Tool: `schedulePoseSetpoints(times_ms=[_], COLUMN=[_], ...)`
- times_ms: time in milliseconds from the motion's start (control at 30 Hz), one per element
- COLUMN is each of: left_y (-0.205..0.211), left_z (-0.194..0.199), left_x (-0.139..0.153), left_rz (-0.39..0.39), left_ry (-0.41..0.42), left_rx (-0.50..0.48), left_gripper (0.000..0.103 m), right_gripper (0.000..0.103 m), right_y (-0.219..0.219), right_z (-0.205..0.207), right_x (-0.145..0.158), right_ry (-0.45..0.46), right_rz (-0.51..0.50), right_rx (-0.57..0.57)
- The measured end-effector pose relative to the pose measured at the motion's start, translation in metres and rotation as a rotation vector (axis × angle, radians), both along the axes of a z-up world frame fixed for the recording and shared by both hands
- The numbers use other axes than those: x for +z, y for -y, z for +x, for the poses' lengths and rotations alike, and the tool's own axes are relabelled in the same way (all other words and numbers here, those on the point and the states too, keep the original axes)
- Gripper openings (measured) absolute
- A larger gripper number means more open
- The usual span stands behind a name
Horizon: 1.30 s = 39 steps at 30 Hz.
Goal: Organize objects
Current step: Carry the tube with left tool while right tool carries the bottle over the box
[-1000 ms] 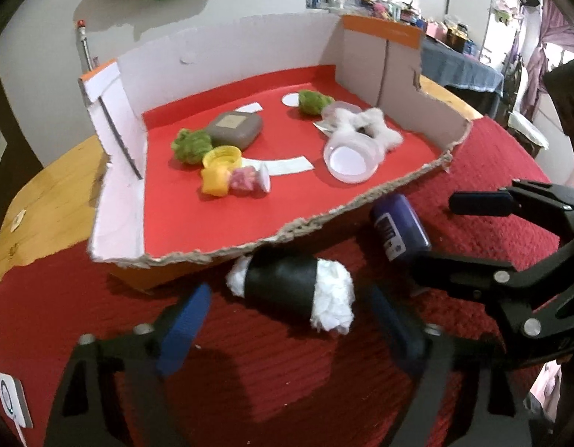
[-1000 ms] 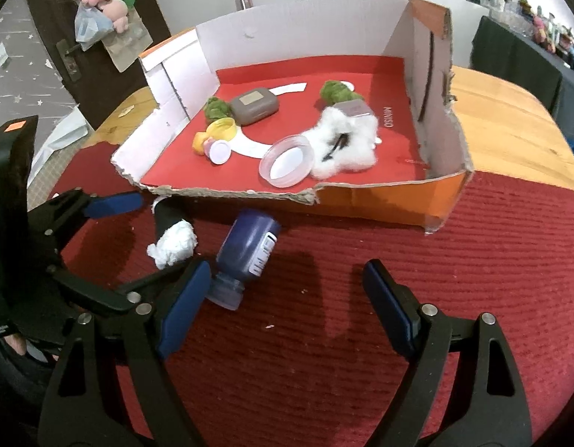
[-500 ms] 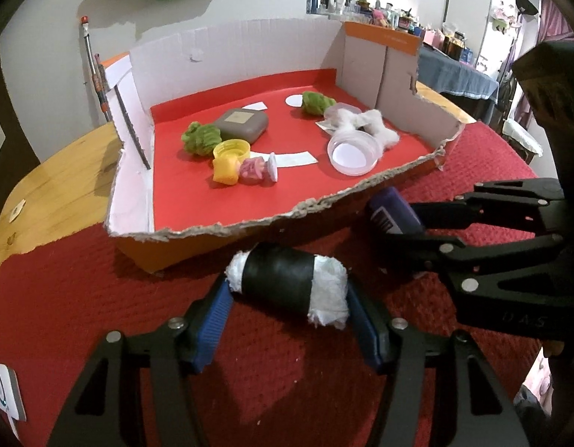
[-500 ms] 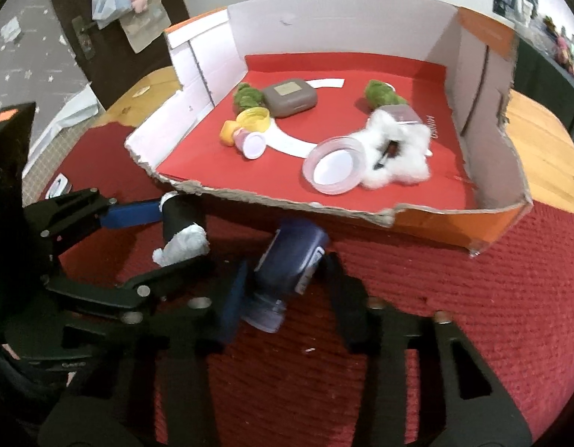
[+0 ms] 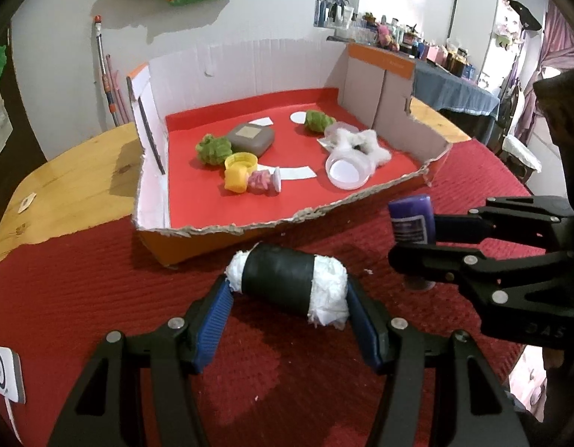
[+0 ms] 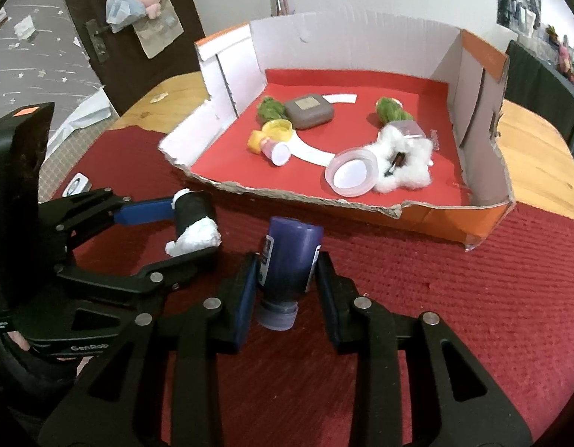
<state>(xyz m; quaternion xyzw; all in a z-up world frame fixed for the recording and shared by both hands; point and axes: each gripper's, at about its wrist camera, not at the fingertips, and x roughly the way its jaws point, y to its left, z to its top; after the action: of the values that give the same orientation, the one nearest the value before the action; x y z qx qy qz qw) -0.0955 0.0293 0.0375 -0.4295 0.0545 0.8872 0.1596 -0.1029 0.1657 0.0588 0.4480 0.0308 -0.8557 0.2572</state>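
The left gripper (image 5: 289, 320) pinches a black roll (image 5: 287, 283) stuffed with white tissue at both ends, one blue pad pressed on each tissue end; its jaws have just been closing, with the roll between them. The roll hangs crosswise just above the red cloth (image 5: 100, 279), near the torn front edge of the cardboard box (image 5: 249, 225). To its right, the right gripper (image 6: 287, 290) is clamped on a dark purple bottle (image 6: 290, 260), label towards the left pad, cap end pointing back at the camera and bottom tilted up towards the box. The bottle seems lifted off the cloth, though the angle makes that hard to judge.

Inside the red-lined box, on the far side of both grippers, lie a grey case (image 5: 251, 138), two green fuzzy lumps (image 5: 212, 149) (image 5: 317, 121), a yellow cap (image 5: 241, 162), a small pink figure (image 5: 261, 182), a clear round lid (image 5: 348, 169) and a white fluffy star (image 5: 361, 143). The box sits partly on the cloth, partly on a wooden table (image 5: 71, 182)
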Motion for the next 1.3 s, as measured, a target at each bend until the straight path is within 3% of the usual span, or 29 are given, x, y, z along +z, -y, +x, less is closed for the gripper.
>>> schedulePoseSetpoints(times_ms=[500, 833, 1000, 1300], left_y=[-0.004, -0.005, -0.004, -0.002], left_z=[0.008, -0.01, -0.029, -0.067], left_x=[0.017, 0.041, 0.045, 0.03], left_rz=[0.011, 0.042, 0.039, 0.025], left_ry=[-0.043, -0.074, -0.063, 0.033], left_rx=[0.0, 0.002, 0.011, 0.01], left_gripper=[0.062, 0.062, 0.062, 0.062], right_gripper=[0.029, 0.029, 0.029, 0.029], right_y=[0.0, -0.003, -0.003, 0.004], right_z=[0.014, 0.007, -0.009, -0.045], right_x=[0.017, 0.036, 0.039, 0.034], right_ry=[-0.038, -0.071, -0.063, -0.017], right_rz=[-0.018, -0.033, -0.035, -0.033], right_rx=[0.018, 0.029, 0.032, 0.049])
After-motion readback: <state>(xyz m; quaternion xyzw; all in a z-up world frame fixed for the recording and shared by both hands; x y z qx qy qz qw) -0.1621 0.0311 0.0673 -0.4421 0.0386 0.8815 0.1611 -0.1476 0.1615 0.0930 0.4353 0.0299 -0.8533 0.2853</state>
